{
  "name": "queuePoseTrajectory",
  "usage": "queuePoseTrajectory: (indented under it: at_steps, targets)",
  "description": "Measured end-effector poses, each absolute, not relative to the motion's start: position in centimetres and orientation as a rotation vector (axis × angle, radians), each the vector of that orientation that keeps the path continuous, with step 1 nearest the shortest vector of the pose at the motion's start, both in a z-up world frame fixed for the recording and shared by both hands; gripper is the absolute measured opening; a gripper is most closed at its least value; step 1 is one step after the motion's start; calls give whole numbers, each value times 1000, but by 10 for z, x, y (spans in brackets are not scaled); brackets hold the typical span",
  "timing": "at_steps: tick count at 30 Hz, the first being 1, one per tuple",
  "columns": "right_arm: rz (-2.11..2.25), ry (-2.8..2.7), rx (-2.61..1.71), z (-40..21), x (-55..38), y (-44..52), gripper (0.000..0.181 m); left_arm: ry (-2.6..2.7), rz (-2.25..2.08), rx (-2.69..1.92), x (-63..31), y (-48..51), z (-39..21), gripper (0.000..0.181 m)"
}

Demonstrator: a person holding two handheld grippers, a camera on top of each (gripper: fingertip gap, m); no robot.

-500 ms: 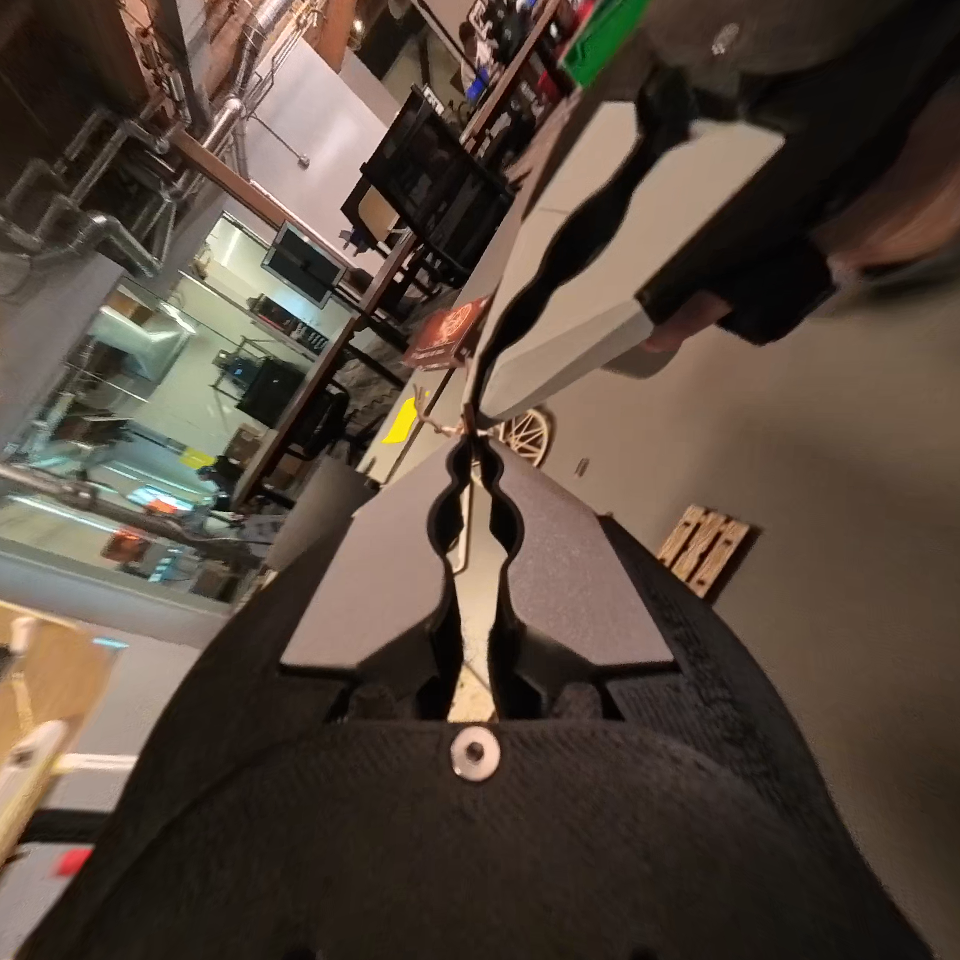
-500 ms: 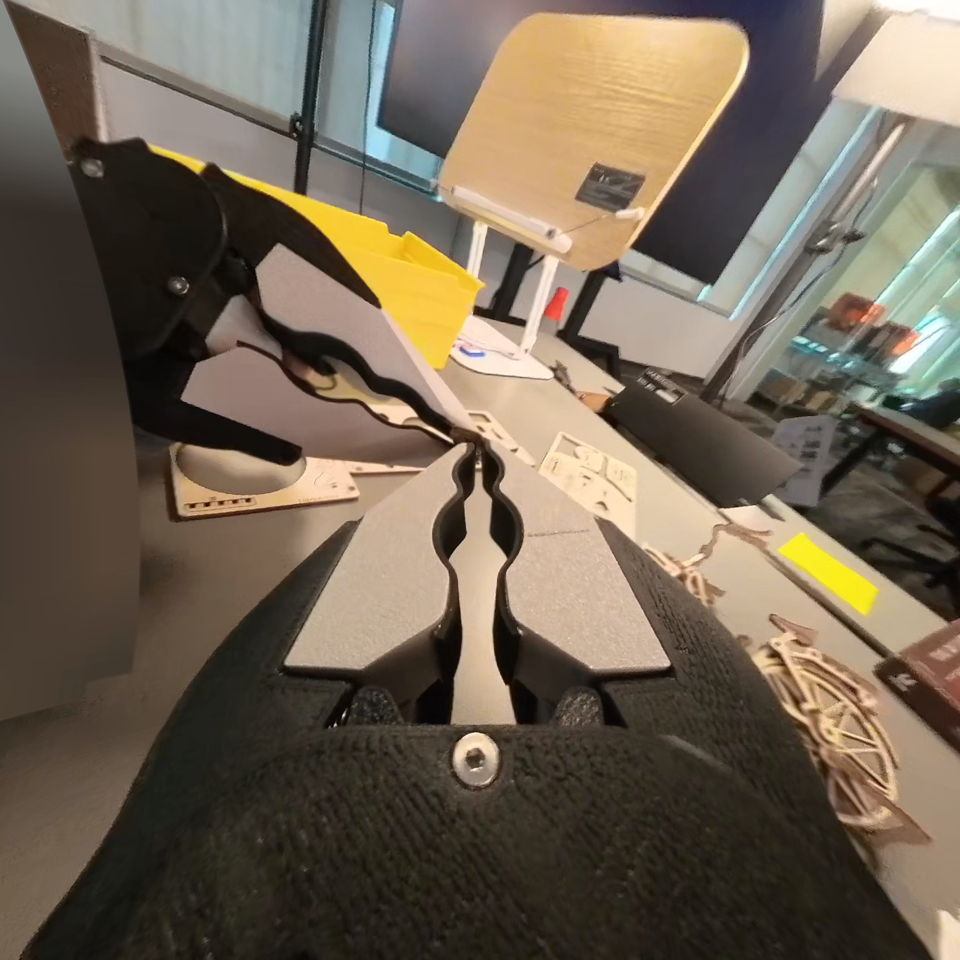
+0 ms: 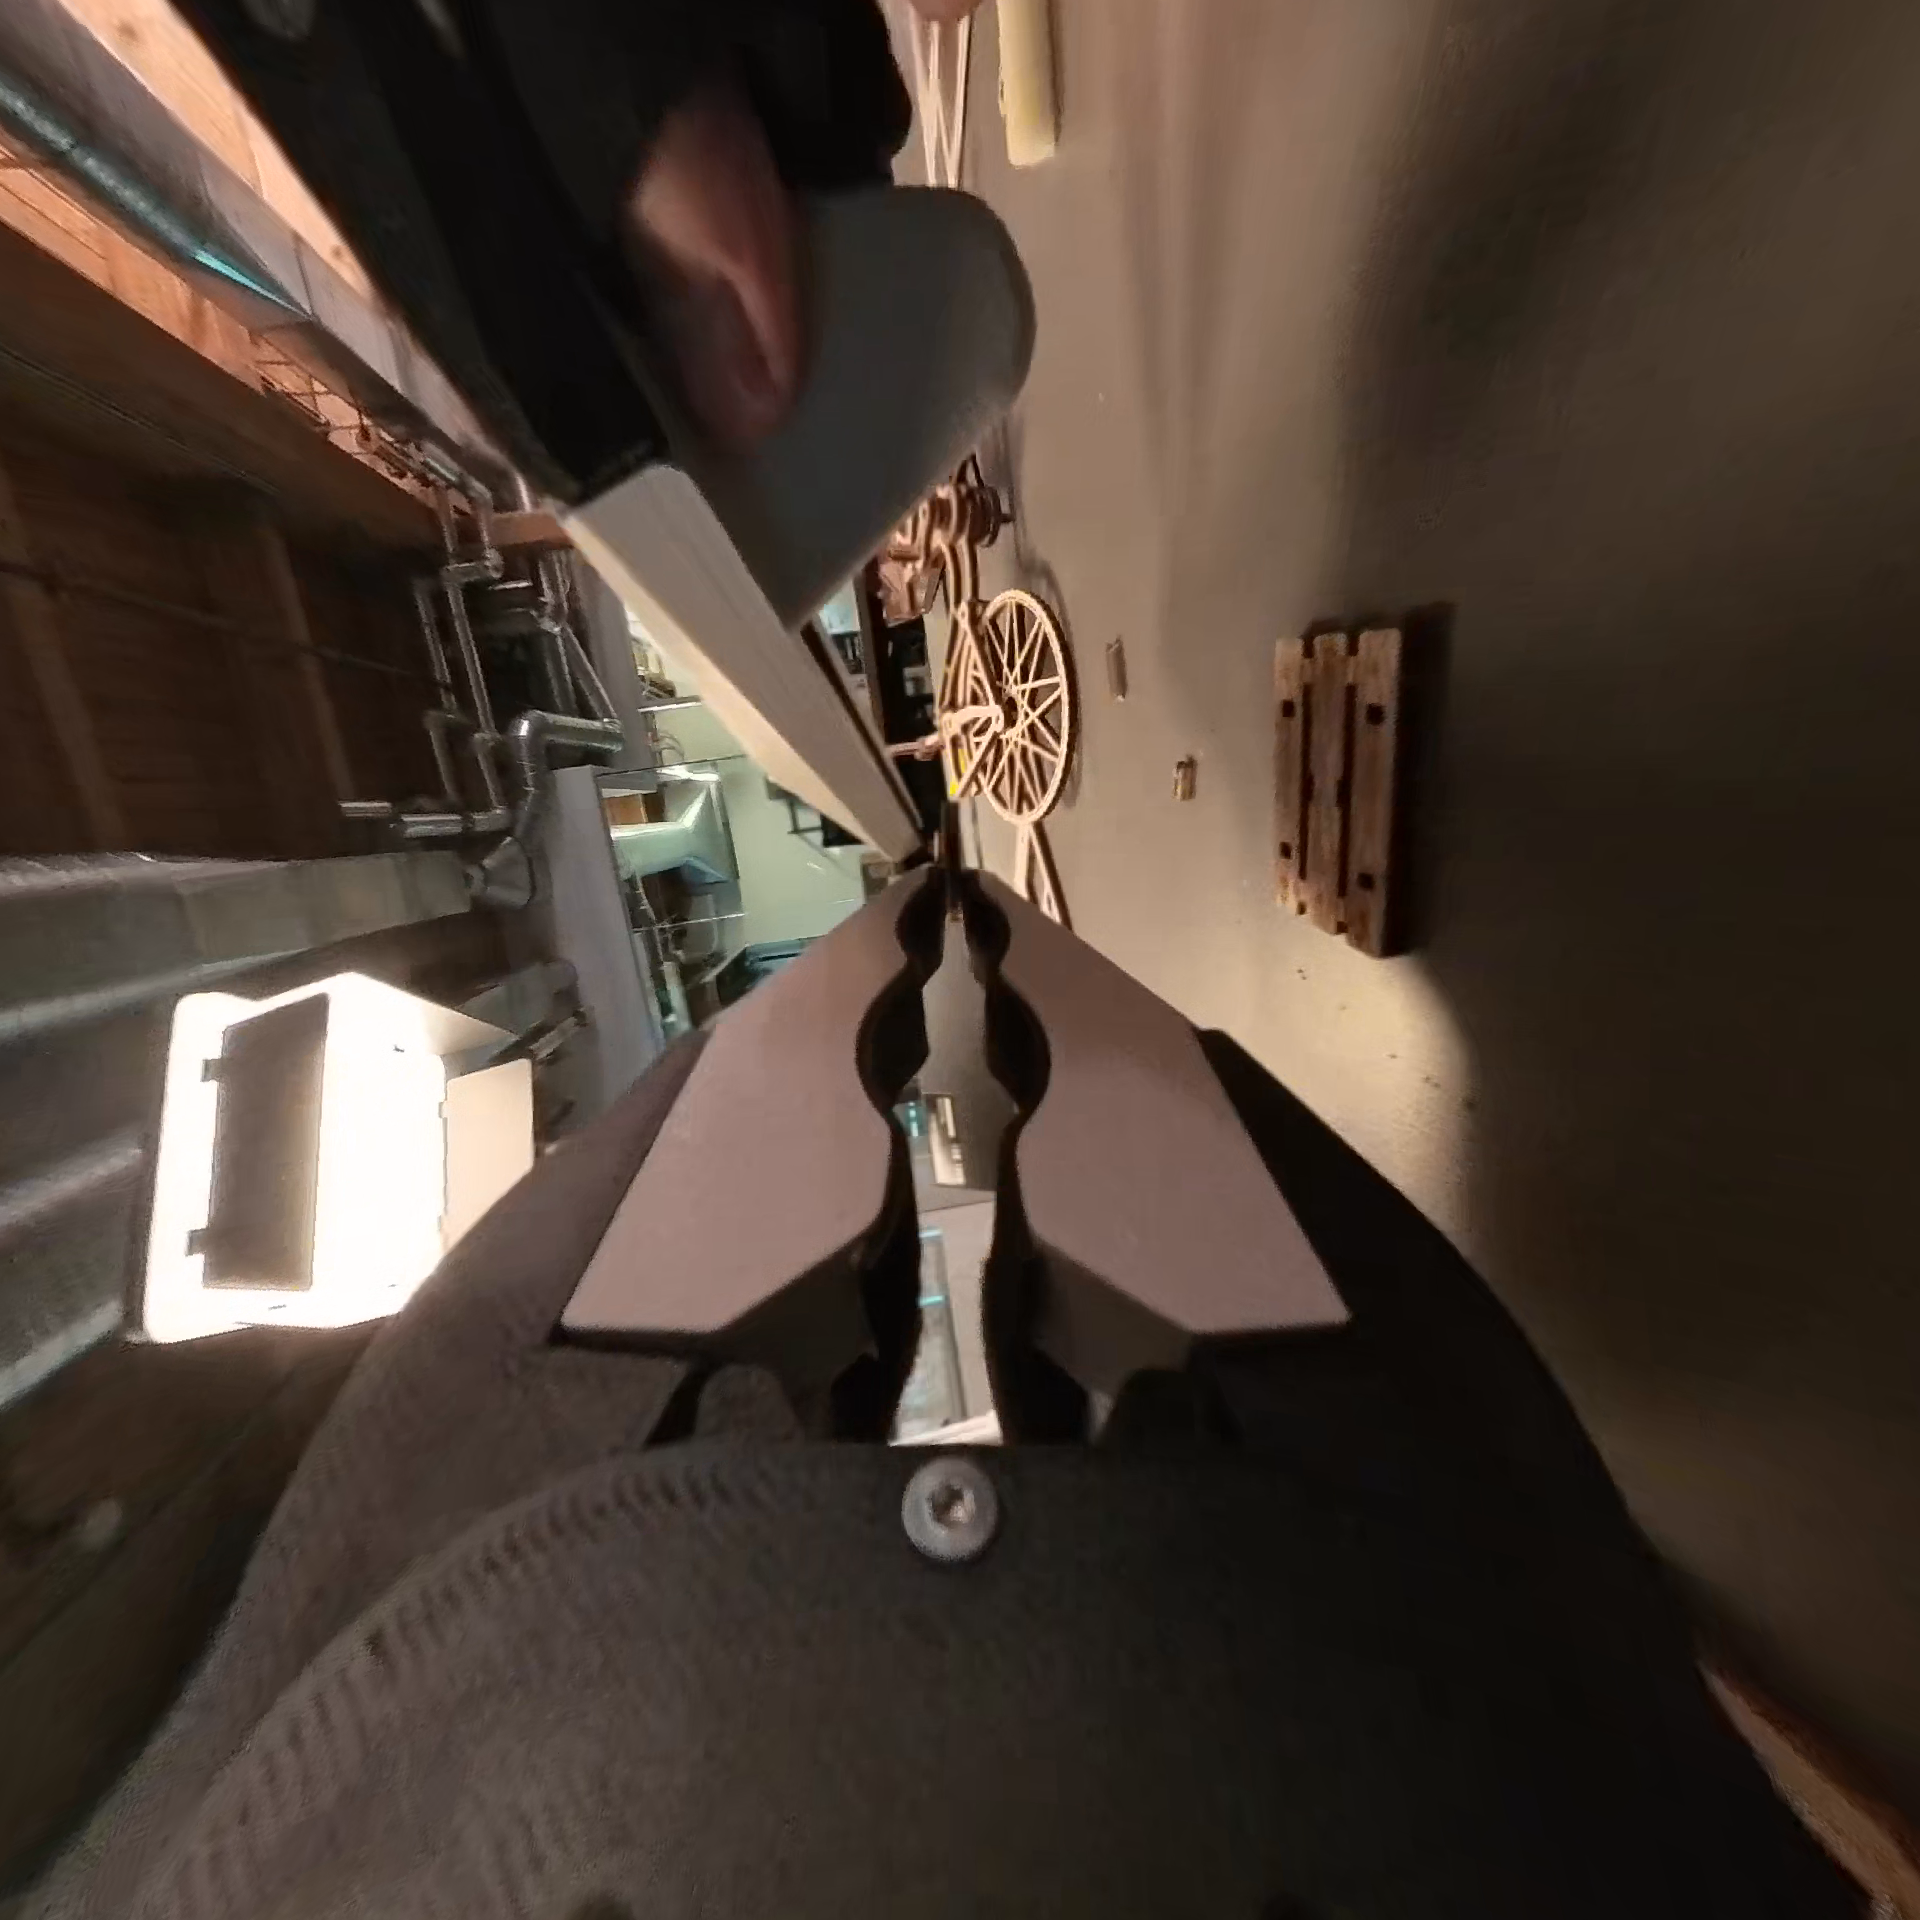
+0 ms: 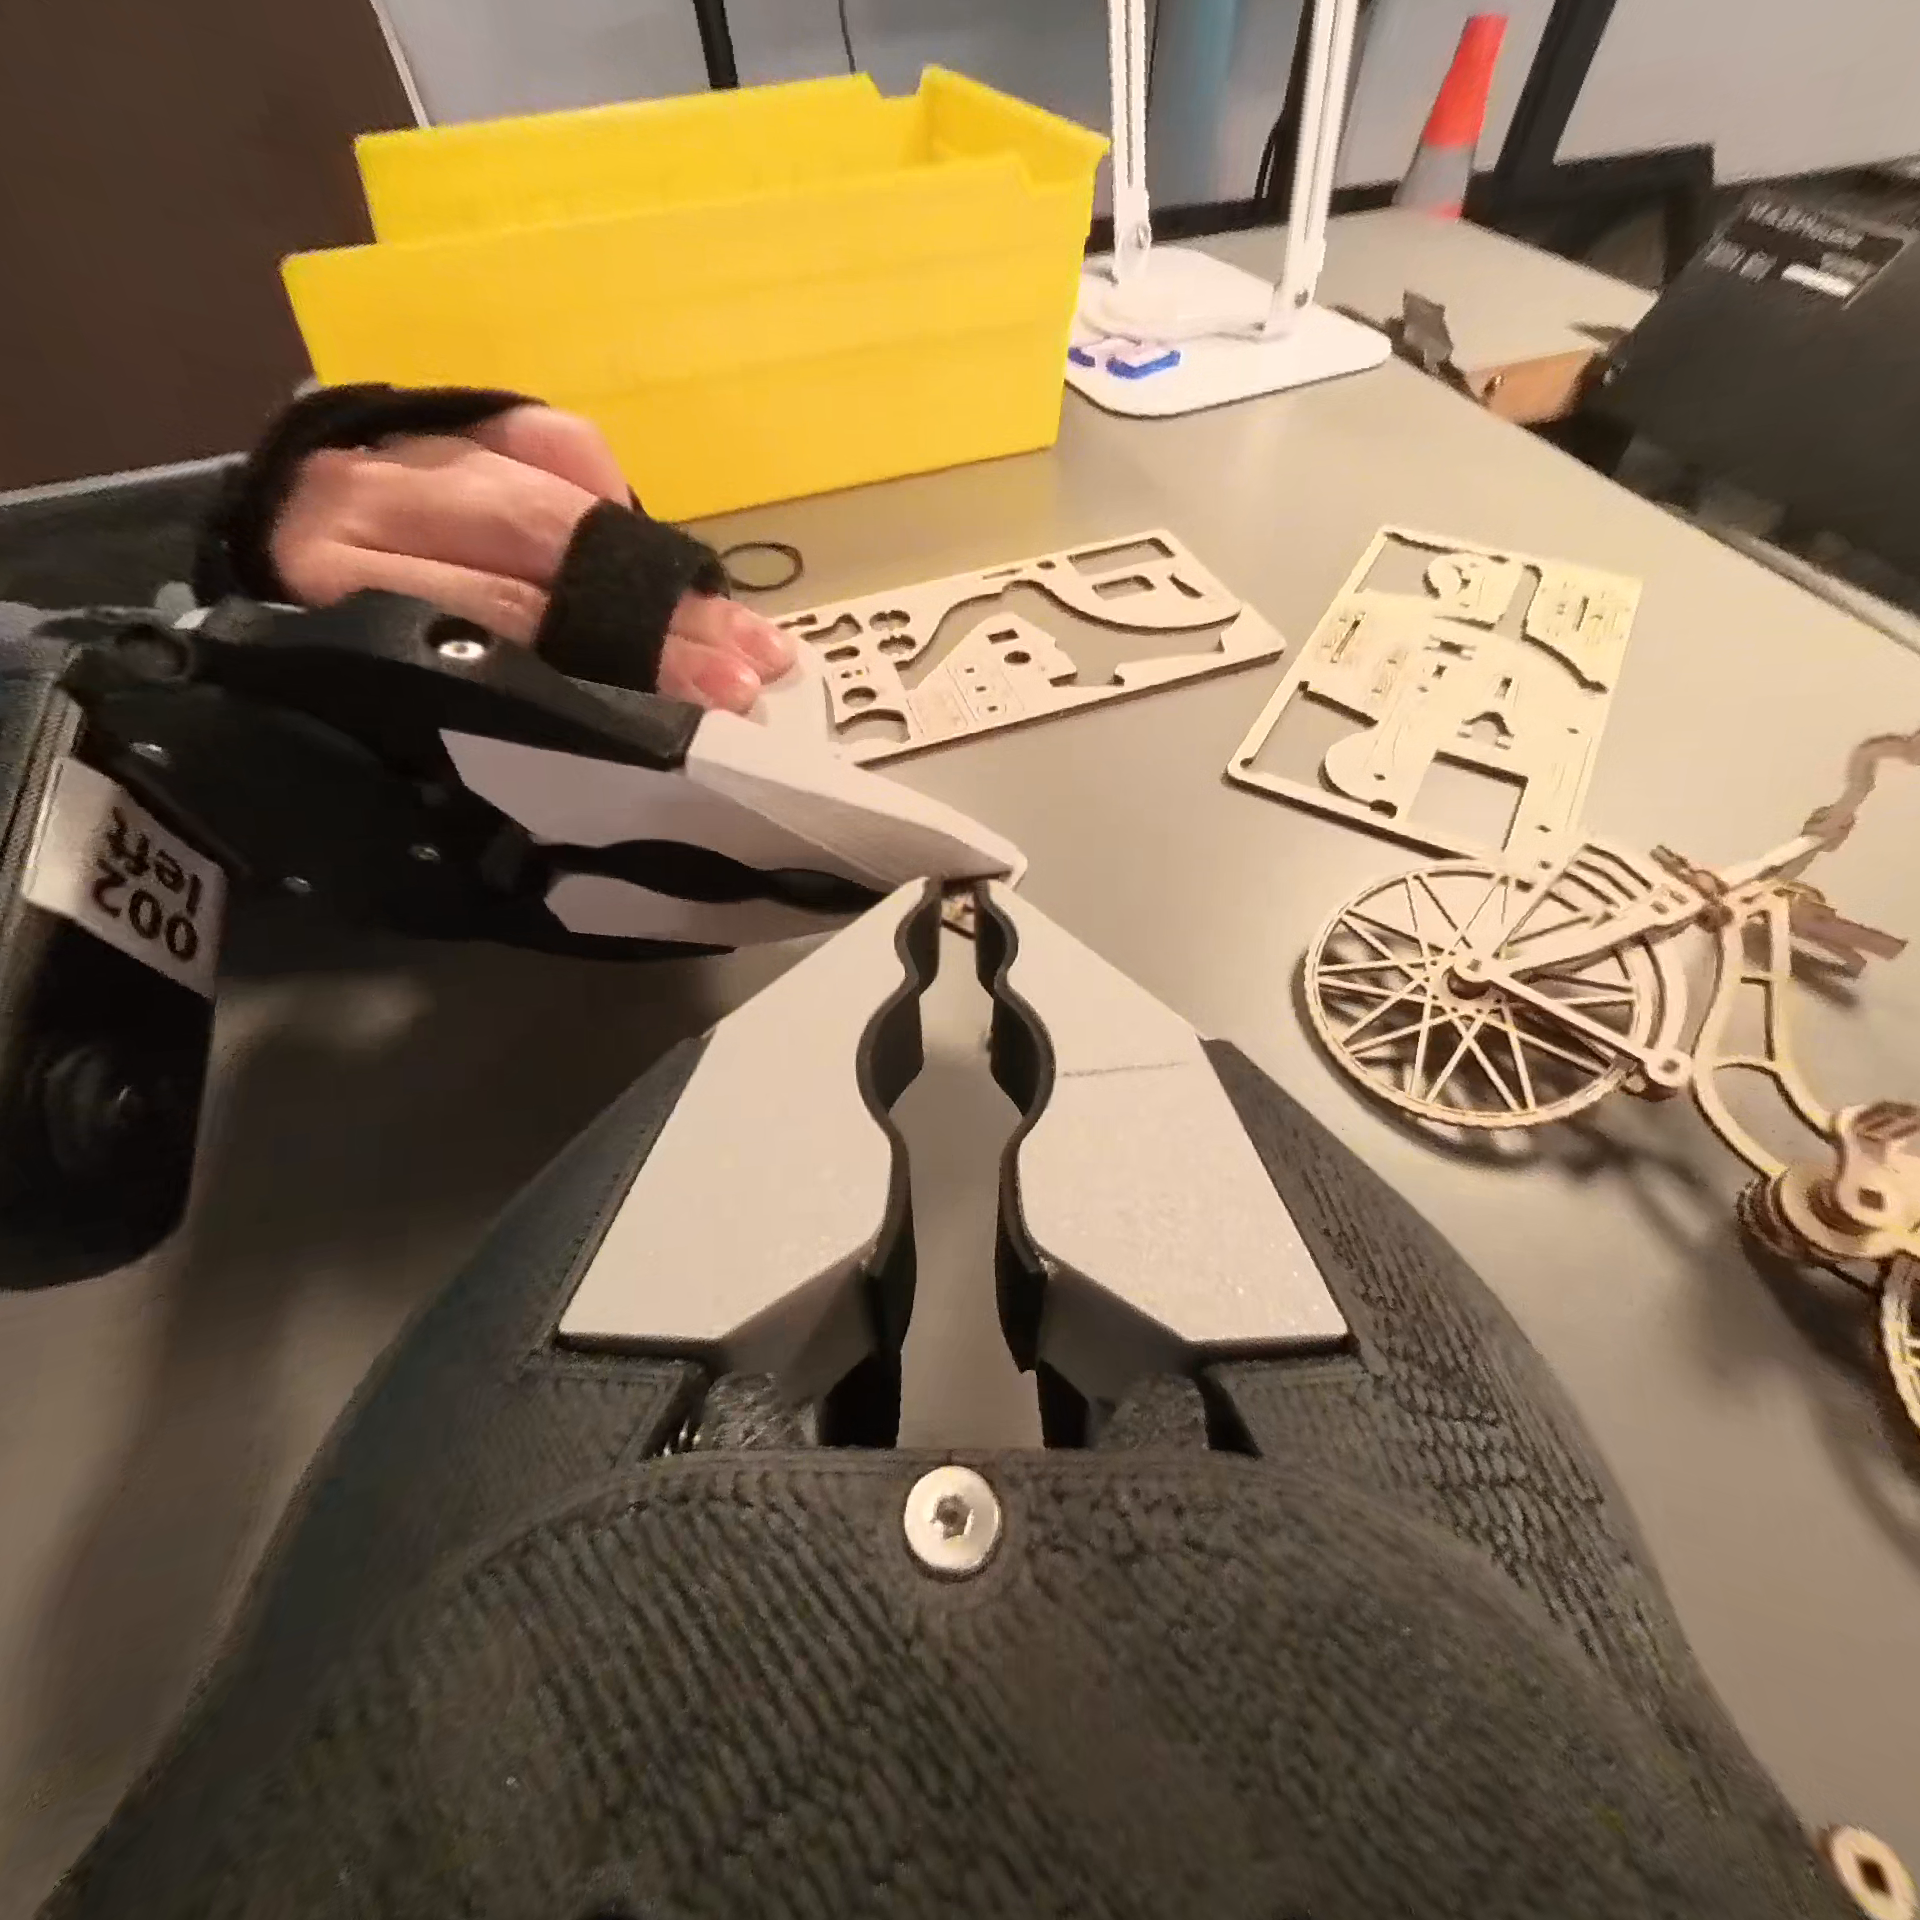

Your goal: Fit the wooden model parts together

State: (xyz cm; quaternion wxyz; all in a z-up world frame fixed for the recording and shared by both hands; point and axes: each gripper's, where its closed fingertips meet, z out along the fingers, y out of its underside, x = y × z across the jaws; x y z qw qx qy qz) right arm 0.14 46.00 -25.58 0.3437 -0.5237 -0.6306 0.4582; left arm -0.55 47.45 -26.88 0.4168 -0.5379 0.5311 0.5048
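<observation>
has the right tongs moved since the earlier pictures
Yes. The right tongs tilted downward: the yellow plastic bin now sits high at frame centre where it was at left, and the spoked wooden bicycle model shows more fully.

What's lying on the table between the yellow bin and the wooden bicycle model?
In the right wrist view, two punched-out wooden part sheets lie flat between the yellow bin and the wooden bicycle model.

A grey table (image 4: pixel 1299 499) carries a yellow bin (image 4: pixel 707 281) and two punched wooden sheets (image 4: pixel 1029 644). A wooden bicycle model (image 4: pixel 1558 997) lies at its right.
</observation>
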Motion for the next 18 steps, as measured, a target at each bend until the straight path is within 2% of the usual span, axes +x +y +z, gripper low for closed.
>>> queuePoseTrajectory:
  at_steps: [18]
  targets:
    - [1188,-1656,-1500,-266,1,462,0,1483,1539,-1219,-3,473,-269,1]
